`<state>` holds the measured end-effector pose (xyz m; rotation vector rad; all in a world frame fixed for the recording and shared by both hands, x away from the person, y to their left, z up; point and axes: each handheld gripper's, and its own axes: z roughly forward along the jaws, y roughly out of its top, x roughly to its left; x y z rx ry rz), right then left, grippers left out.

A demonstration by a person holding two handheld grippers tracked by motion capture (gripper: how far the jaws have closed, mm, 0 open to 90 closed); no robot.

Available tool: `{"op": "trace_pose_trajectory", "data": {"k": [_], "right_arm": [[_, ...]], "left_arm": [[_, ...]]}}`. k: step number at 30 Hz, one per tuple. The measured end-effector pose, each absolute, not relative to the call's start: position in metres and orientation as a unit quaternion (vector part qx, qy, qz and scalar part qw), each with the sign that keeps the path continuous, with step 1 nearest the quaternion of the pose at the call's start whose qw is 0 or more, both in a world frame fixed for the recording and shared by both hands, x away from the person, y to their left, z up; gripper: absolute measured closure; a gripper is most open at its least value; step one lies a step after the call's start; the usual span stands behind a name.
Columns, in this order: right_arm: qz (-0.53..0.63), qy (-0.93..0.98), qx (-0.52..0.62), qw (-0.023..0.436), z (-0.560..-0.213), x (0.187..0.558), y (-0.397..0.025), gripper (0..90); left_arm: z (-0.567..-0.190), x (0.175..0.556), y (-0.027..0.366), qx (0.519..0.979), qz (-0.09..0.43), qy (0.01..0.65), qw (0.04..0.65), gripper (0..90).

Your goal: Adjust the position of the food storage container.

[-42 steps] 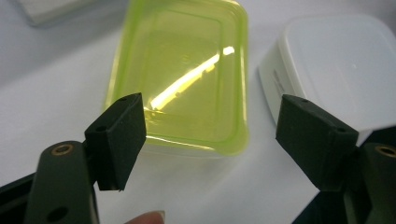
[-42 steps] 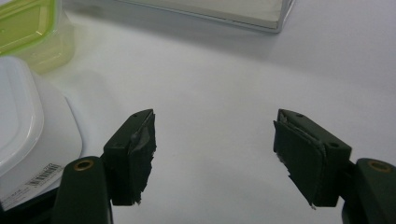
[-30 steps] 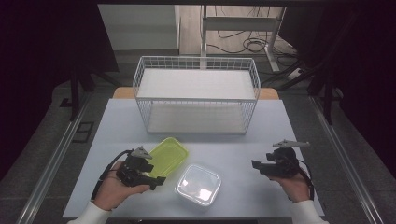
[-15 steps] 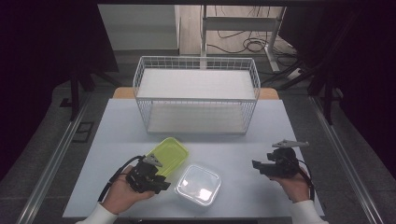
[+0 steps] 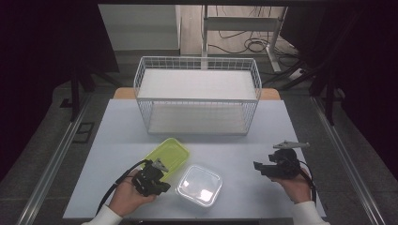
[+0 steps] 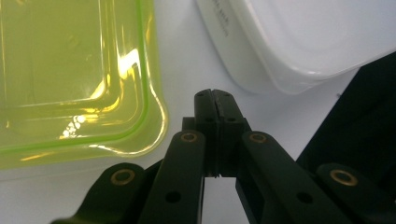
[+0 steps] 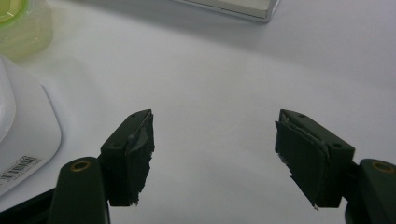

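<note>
A translucent yellow-green container (image 5: 170, 153) lies on the white table, and a clear-white container (image 5: 199, 185) sits just right of it. My left gripper (image 5: 162, 180) is held low at the gap between the two. In the left gripper view its jaws are pressed together, and my left gripper (image 6: 214, 99) is shut on nothing. There it sits just off the corner of the green container (image 6: 70, 70), with the white container (image 6: 299, 37) at upper right. My right gripper (image 5: 258, 167) hovers to the right, pointing left. In its own view my right gripper (image 7: 215, 140) is open over bare table, with the white container (image 7: 23, 135) at the left edge.
A white wire basket (image 5: 197, 101) stands at the back middle of the table (image 5: 300, 131). Its lower edge (image 7: 233, 7) shows at the top of the right gripper view. Dark floor, rails and cables surround the table.
My left gripper has moved right, from the table's left side to the gap between the two containers. The right gripper has barely moved.
</note>
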<state>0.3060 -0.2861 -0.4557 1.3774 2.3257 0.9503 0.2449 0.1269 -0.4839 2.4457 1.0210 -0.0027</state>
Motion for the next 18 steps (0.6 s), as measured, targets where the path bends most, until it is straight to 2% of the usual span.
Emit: {"op": "trace_pose_trajectory", "data": {"k": [18], "right_arm": [[0.337, 0.805, 0.47, 0.134, -0.456, 0.305, -0.285, 27.5]], "left_arm": [[-0.49, 0.259, 0.155, 0.881, 0.015, 0.413, 0.231, 89.8]]}}
